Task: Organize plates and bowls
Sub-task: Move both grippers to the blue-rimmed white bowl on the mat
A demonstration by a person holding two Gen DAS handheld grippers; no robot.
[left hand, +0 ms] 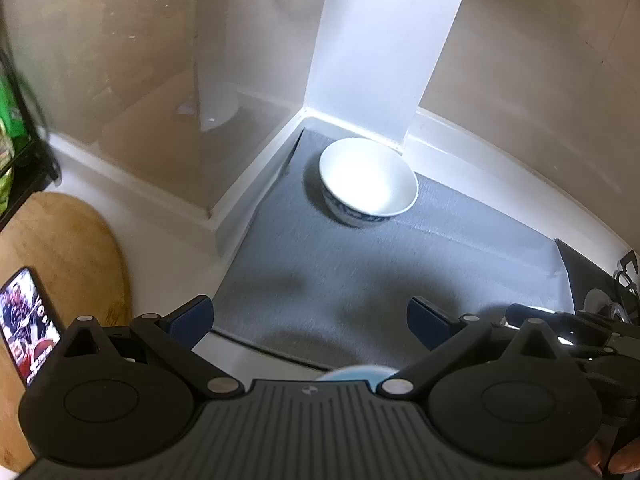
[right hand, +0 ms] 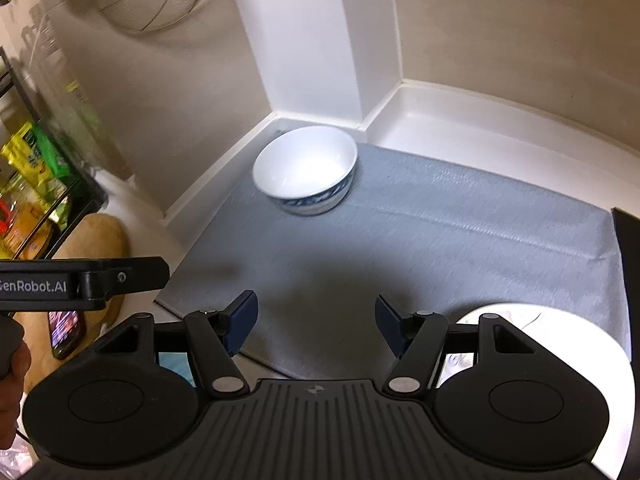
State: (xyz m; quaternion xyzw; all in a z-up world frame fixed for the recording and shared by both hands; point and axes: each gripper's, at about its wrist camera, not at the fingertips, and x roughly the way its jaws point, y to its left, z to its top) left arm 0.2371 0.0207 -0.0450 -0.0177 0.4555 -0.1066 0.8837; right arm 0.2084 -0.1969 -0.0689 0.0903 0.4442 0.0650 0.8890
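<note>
Grey mat (left hand: 360, 280), cornered bowl (left hand: 368, 180)

Both wrist cameras look steeply down over their own fingers; both views share the bowl (left hand: 368, 180) (right hand: 306, 168) on the grey mat (left hand: 380, 280) (right hand: 440, 240), mid-frame.

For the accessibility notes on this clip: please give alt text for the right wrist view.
A white bowl with a blue pattern stands upright on a grey mat in the counter's back corner, ahead of the open, empty right tongs. A white plate lies at lower right, and the left tongs reach in from the left.
</note>
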